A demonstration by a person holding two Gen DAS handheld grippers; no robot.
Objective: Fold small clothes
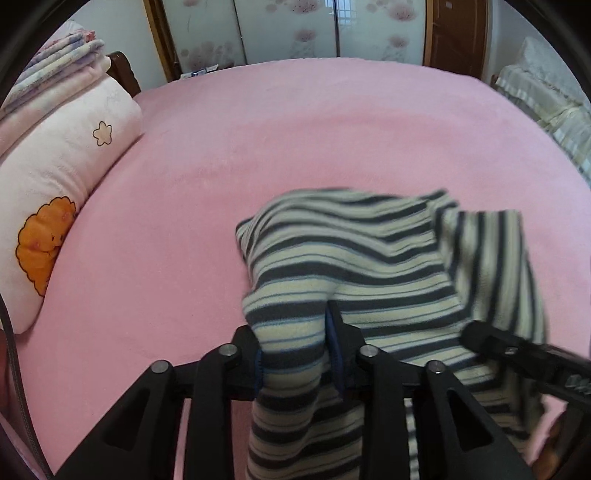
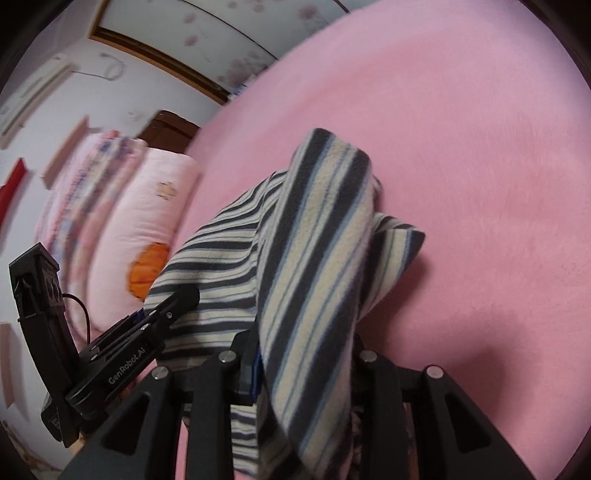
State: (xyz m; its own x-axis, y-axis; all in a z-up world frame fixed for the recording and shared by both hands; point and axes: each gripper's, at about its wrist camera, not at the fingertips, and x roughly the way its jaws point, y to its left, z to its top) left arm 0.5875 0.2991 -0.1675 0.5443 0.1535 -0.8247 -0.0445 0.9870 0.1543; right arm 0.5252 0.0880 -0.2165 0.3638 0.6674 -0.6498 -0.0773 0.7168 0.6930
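A small striped fleece garment [image 1: 362,266], cream with dark grey and blue stripes, hangs bunched above the pink bed [image 1: 258,147]. My left gripper [image 1: 295,354] is shut on a fold of it, and cloth drapes down between the fingers. In the right wrist view the same garment [image 2: 314,240] drapes over my right gripper [image 2: 306,354], which is shut on another part of it. The left gripper [image 2: 177,299] shows from the side at lower left there, clamped on the cloth edge. The right gripper's body [image 1: 517,350] shows at the right of the left wrist view.
A pink pillow [image 1: 62,184] with an orange patch lies along the bed's left side, with folded blankets [image 1: 62,62] behind it. Floral wardrobe doors [image 1: 295,29] stand past the far edge. A pale covered piece of furniture [image 1: 546,103] is at right.
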